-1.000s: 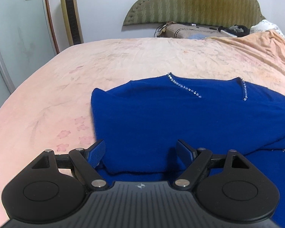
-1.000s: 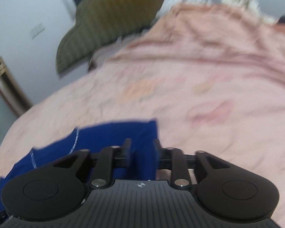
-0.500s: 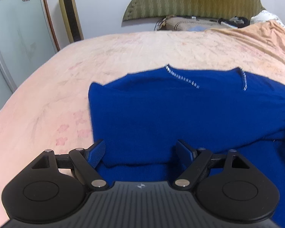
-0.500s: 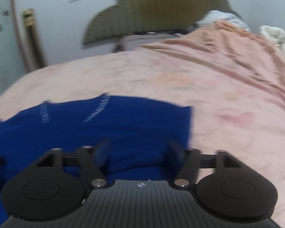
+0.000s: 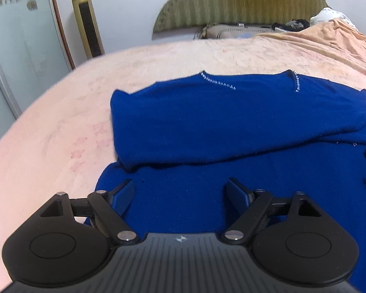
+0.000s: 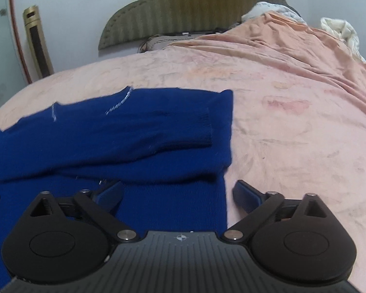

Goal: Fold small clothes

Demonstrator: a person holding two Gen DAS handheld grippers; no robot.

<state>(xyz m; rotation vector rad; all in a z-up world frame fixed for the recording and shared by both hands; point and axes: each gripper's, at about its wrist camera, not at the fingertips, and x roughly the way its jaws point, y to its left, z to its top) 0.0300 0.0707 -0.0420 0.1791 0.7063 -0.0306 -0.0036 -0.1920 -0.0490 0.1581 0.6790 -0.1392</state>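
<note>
A blue sweater (image 5: 231, 127) lies flat on a bed covered by a pink bedspread (image 5: 61, 127), its long axis running left to right across both wrist views. The neckline, trimmed with small silver beads (image 5: 218, 83), faces the olive headboard (image 5: 239, 2) at the far end of the bed, while the hem end of the garment lies nearest the cameras. Both sleeves are folded in over the body; in the right wrist view one sleeve crosses the chest, and its ribbed cuff (image 6: 205, 129) rests close to the sweater's right-hand edge.

The left gripper (image 5: 180, 195) hovers low over the near portion of the knit, its jaws spread wide and holding nothing, with blue fabric showing between the blue pads (image 5: 123, 195). The right gripper (image 6: 178, 195) is likewise spread apart and empty; it straddles the sweater's right edge, with one finger above the blue knit and the other above bare bedspread.

A rumpled peach blanket (image 6: 292, 41) is heaped along the far right side of the bed, and white bedding (image 6: 341, 29) is piled beyond it. A gold tower appliance (image 5: 86, 22) stands against the white wall, beside a frosted glass panel with flower decals (image 5: 17, 36).
</note>
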